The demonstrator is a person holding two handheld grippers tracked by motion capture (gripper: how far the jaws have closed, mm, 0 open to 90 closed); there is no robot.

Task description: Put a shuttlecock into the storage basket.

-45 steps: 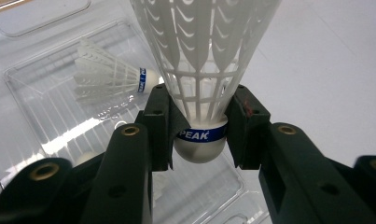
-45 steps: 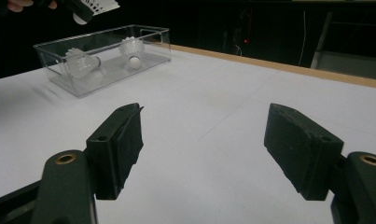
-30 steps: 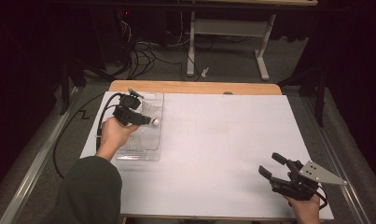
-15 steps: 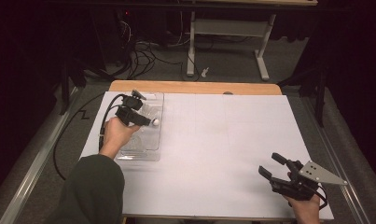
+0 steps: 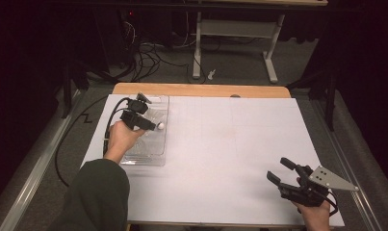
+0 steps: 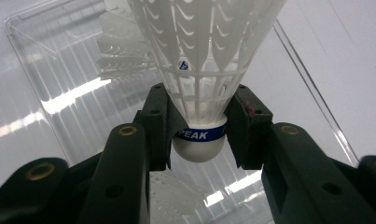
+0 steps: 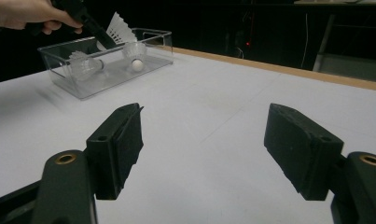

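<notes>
My left gripper (image 6: 199, 116) is shut on a white shuttlecock (image 6: 204, 56). Its pads press the base of the skirt just above the blue-banded cork, and the feathers point away from the camera. In the high view the left gripper (image 5: 152, 126) hangs over the clear plastic box (image 5: 146, 161) at the table's left. The right gripper view shows the held shuttlecock (image 7: 118, 27) above the box (image 7: 64, 81), where two more shuttlecocks (image 7: 83, 65) (image 7: 135, 53) lie. My right gripper (image 5: 280, 172) is open near the front right corner, with nothing between its jaws (image 7: 204, 140).
A white sheet (image 5: 230, 144) covers the table, and a wooden edge (image 5: 201, 90) shows at the far side. A black cable (image 5: 66, 159) trails off the left edge. Beyond the table, a metal frame (image 5: 230, 29) and loose wires lie on the floor.
The left gripper has edged slightly over the box with the shuttlecock still in it. The right gripper has kept still.
</notes>
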